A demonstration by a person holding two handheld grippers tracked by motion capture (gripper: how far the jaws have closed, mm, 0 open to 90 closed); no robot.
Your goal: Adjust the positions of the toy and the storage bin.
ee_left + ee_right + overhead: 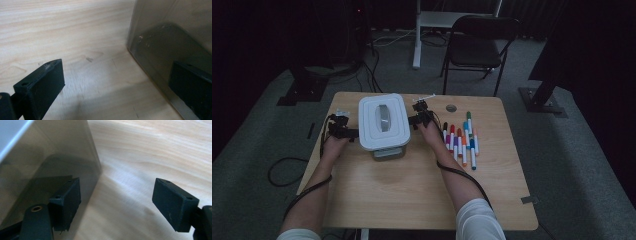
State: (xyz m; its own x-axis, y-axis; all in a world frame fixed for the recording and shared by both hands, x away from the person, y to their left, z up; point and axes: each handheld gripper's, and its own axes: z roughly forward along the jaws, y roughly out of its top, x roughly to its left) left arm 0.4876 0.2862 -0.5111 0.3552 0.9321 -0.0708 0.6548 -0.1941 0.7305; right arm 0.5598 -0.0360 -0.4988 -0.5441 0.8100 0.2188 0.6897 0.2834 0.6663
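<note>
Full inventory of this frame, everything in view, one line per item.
Box: 1, clear with white lid, table centre-left, between the grippers.
Markers: about ten, mixed colours, in a row right of the box.
Table: 1, light wood.
Round grommet: 1, grey, far table edge.
Folding chair: 1, black, behind the table.
White stand: 1, left of the chair.
Left gripper: black, open, at the box's left side.
Right gripper: black, open, at the box's right side.
Forearms: 2, white sleeves.
</note>
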